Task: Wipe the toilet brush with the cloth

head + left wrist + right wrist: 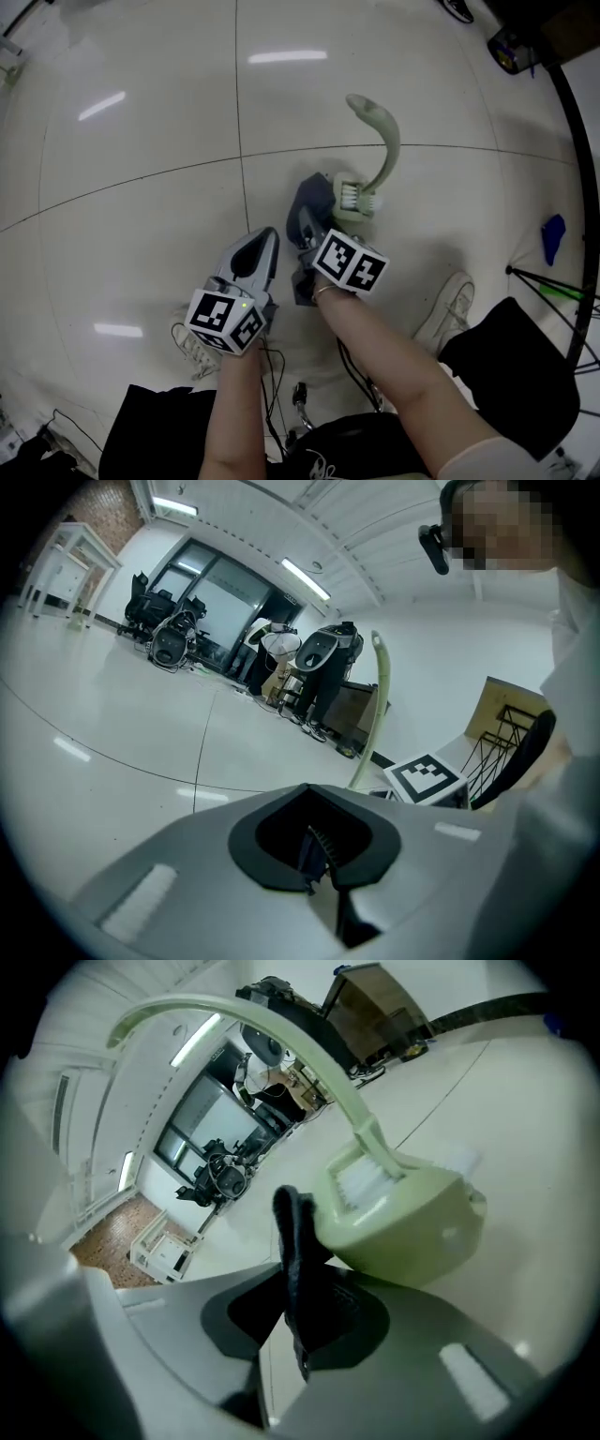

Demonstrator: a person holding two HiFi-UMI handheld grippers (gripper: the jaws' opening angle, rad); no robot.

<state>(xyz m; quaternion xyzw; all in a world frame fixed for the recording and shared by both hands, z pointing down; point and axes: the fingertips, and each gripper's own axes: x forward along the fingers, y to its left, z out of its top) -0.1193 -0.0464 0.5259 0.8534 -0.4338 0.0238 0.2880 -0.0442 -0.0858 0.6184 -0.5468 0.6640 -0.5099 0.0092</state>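
Glossy pale floor tiles (141,141) spread all around, crossed by thin dark joints and streaked with reflections of the ceiling strip lights (305,577). At the far side is a wide glazed window (214,591). Before it stand what look like black office chairs (169,641), with a white rack (61,564) at far left.

Toilet brush (382,136) in its holder (343,217) stands on floor (122,187).

Bright overhead light, floor glare, fisheye edges
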